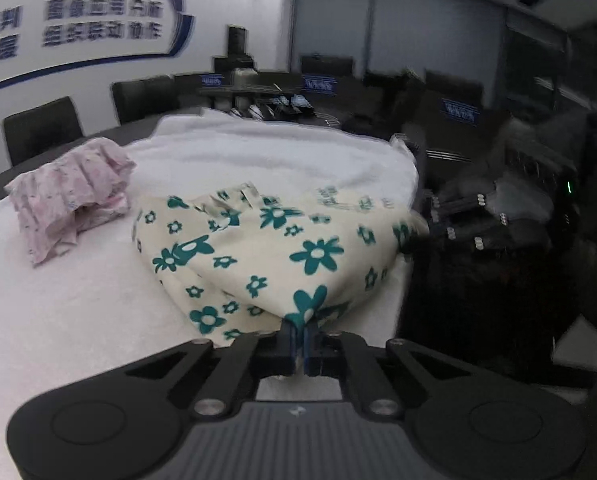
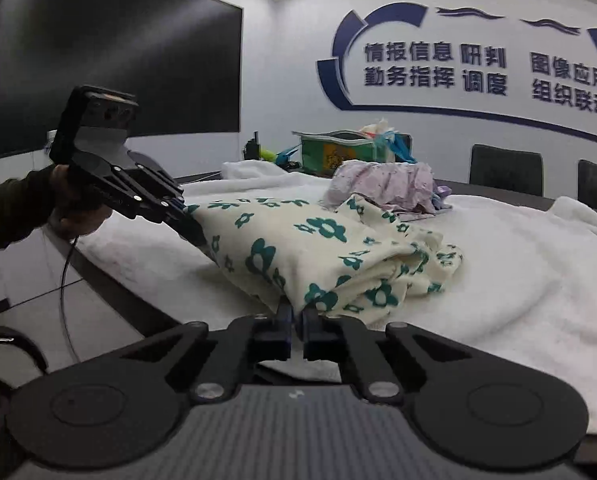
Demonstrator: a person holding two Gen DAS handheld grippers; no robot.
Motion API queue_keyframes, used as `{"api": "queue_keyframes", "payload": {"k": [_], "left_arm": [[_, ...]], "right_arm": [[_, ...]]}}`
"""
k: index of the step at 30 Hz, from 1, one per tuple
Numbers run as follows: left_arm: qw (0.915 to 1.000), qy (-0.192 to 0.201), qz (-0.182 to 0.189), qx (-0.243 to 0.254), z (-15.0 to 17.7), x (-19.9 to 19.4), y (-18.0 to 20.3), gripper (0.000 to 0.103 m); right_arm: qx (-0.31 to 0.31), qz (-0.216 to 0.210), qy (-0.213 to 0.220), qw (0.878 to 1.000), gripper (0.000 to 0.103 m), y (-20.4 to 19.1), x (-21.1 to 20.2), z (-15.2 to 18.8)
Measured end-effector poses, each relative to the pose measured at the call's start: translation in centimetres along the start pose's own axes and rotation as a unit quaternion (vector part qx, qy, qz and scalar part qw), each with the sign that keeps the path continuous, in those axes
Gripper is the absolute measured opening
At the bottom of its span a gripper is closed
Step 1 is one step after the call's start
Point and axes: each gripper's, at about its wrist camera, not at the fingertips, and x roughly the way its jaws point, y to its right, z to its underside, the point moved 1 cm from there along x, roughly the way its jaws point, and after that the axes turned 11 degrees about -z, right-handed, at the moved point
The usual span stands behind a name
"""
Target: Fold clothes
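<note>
A cream garment with teal flowers (image 1: 258, 248) lies partly bunched on the white towel-covered table (image 1: 78, 312). My left gripper (image 1: 301, 326) is shut on its near edge. My right gripper (image 2: 296, 312) is shut on another edge of the same garment (image 2: 318, 248). Each gripper shows in the other's view: the right gripper (image 1: 426, 224) pinches the garment's far right corner, the left gripper (image 2: 198, 236) pinches its left edge, held by a hand.
A crumpled pink garment (image 1: 74, 196) lies at the left on the towel, also seen behind the floral one (image 2: 382, 184). A green box (image 2: 338, 152) with items stands further back. Black chairs (image 1: 42, 128) line the table. The table edge (image 2: 110, 288) drops off at the left.
</note>
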Motion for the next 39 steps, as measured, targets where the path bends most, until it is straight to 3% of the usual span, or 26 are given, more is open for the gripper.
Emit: {"api": "queue_keyframes", "payload": {"k": [3,5,6,8,10,12,14,15,16,17,19,22,24,25,27,29,32,33,36,38,39], "left_arm": [[0.9992,-0.014,0.007,-0.036,1.6,0.0,-1.1,0.011],[0.9978,0.006,0.008,-0.066,2.3,-1.2,-2.2,0.018],[0.9959,0.027,-0.002,-0.087,2.2,-2.1,-2.7,0.023],[0.9882,0.076,-0.026,-0.130,1.2,-3.5,-3.1,0.052],[0.9787,0.118,-0.051,-0.160,-0.6,-3.4,-2.5,0.056],[0.9763,0.128,-0.079,-0.156,-2.4,-1.3,-1.0,0.054],[0.9799,0.112,-0.111,-0.121,-3.6,1.9,0.8,0.049],[0.9815,0.093,-0.129,-0.107,-3.7,3.5,1.2,0.044],[0.9822,0.072,-0.145,-0.096,-3.5,4.8,1.5,0.033],[0.9815,0.047,-0.153,-0.105,-3.0,5.9,1.0,0.023],[0.9777,0.011,-0.158,-0.138,-2.0,7.1,-0.3,0.018],[0.9711,0.004,-0.153,-0.183,-1.1,6.5,-2.3,0.017],[0.9666,0.020,-0.191,-0.170,-1.7,5.3,-2.2,0.016],[0.9678,0.040,-0.188,-0.162,-2.3,4.7,-1.8,0.017],[0.9729,0.081,-0.162,-0.144,-3.5,3.5,-0.6,0.030],[0.9798,0.098,-0.134,-0.112,-4.4,3.7,1.1,0.056],[0.9864,0.060,-0.137,-0.068,-4.2,6.3,2.7,0.059],[0.9872,0.043,-0.137,-0.070,-3.9,7.4,2.6,0.060],[0.9817,0.018,-0.101,-0.161,-3.1,8.0,-0.2,0.077],[0.9734,0.017,-0.078,-0.215,-2.8,7.1,-1.9,0.076],[0.9722,0.025,-0.081,-0.218,-2.6,6.2,-2.3,0.076]], "right_arm": [[0.024,0.006,-0.026,0.999,0.005,0.3,0.1,0.3],[0.038,0.011,-0.033,0.999,0.007,0.3,-0.6,0.5],[0.040,0.021,-0.021,0.999,0.010,0.2,-1.4,0.3],[0.054,0.039,0.025,0.997,0.021,0.4,-2.8,-0.8],[0.065,0.065,0.069,0.993,0.039,0.6,-2.6,-2.5],[0.074,0.092,0.098,0.988,0.045,0.8,-1.3,-4.3],[0.083,0.088,0.083,0.989,0.044,1.1,2.1,-5.6],[0.083,0.094,0.068,0.990,0.042,1.4,4.3,-5.9],[0.086,0.101,0.052,0.990,0.032,1.7,6.3,-6.2],[0.095,0.109,0.035,0.989,0.026,1.9,7.9,-6.0],[0.108,0.118,-0.002,0.987,0.022,2.1,10.8,-4.6],[0.136,0.118,-0.003,0.984,0.022,2.5,11.4,-3.8],[0.140,0.116,0.001,0.983,0.023,2.6,10.4,-4.0],[0.126,0.124,0.014,0.984,0.023,2.3,9.7,-4.3],[0.100,0.137,0.039,0.985,0.024,1.7,8.2,-5.0],[0.108,0.130,0.047,0.984,0.026,2.1,8.0,-5.3],[0.133,0.143,-0.017,0.981,0.027,3.7,10.9,-4.2],[0.139,0.142,-0.016,0.980,0.031,4.0,11.0,-4.0],[0.150,0.142,-0.022,0.978,0.037,4.5,10.9,-3.9],[0.140,0.155,-0.024,0.978,0.046,4.4,10.0,-4.5],[0.124,0.164,-0.015,0.979,0.050,3.9,9.1,-5.0]]}}
